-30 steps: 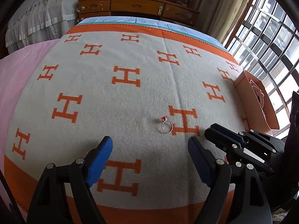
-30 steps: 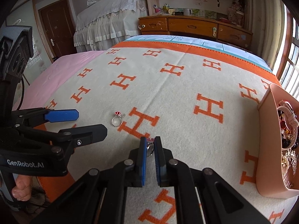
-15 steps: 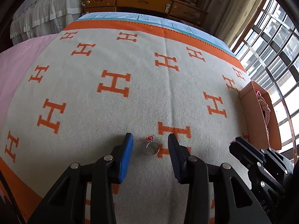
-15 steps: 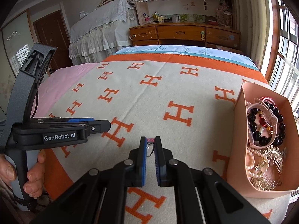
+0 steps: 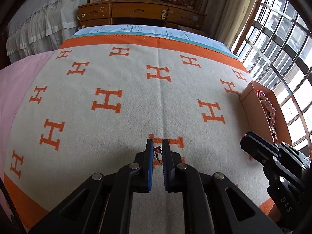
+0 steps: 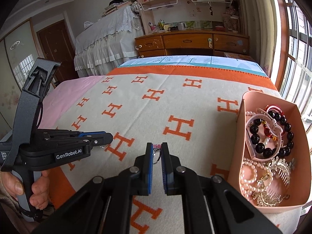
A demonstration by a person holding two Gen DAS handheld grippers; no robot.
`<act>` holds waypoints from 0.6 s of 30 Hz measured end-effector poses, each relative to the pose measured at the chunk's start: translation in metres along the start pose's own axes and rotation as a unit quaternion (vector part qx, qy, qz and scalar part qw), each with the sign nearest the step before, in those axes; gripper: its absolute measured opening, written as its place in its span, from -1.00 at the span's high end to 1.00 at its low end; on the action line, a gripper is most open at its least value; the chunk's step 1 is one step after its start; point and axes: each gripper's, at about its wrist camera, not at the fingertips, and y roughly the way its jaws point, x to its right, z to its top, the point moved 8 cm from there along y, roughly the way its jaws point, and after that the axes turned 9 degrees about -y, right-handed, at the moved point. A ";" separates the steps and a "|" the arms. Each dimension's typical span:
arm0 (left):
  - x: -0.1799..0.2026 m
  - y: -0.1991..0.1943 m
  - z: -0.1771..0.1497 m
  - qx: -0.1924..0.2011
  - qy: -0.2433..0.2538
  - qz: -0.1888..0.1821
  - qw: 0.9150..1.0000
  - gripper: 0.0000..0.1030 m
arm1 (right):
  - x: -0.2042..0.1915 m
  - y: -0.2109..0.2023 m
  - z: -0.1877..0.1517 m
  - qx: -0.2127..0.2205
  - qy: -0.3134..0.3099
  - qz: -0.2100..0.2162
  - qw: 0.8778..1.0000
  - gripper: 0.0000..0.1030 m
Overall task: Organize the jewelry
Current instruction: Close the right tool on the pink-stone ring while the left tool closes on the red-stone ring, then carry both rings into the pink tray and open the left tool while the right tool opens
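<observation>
My left gripper (image 5: 156, 142) is shut on a silver ring with a red stone (image 5: 157, 152), pinched between its blue pads just above the orange-and-cream blanket (image 5: 124, 132). In the right wrist view the left gripper (image 6: 109, 136) shows at the left with the ring's band (image 6: 103, 146) hanging under its tip. My right gripper (image 6: 156, 145) is shut on a second ring with a pink stone (image 6: 157, 152). A pink box (image 6: 239, 117) with beads, pearls, a watch and a comb stands to its right. The right gripper (image 5: 246, 136) sits beside that pink box (image 5: 251, 105).
The blanket covers a bed with a pink sheet (image 5: 13, 85) at the left. A wooden dresser (image 6: 191, 41) stands beyond the bed's far end, and barred windows (image 5: 282, 44) run along the right. A person's hand (image 6: 23, 187) grips the left handle.
The left jaws closed around the red-stone ring that lay on the blanket and now grip it. The right gripper moved with its ring closer to the pink box.
</observation>
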 end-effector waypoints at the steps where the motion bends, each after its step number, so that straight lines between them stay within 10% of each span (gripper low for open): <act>1: 0.004 -0.005 0.003 0.008 0.003 -0.007 1.000 0.88 | 0.002 -0.004 0.003 0.006 -0.001 -0.003 1.000 0.85; 18: 0.169 -0.048 0.063 -0.033 0.086 -0.179 0.979 0.88 | 0.122 -0.116 0.063 0.079 0.083 -0.102 0.988 0.85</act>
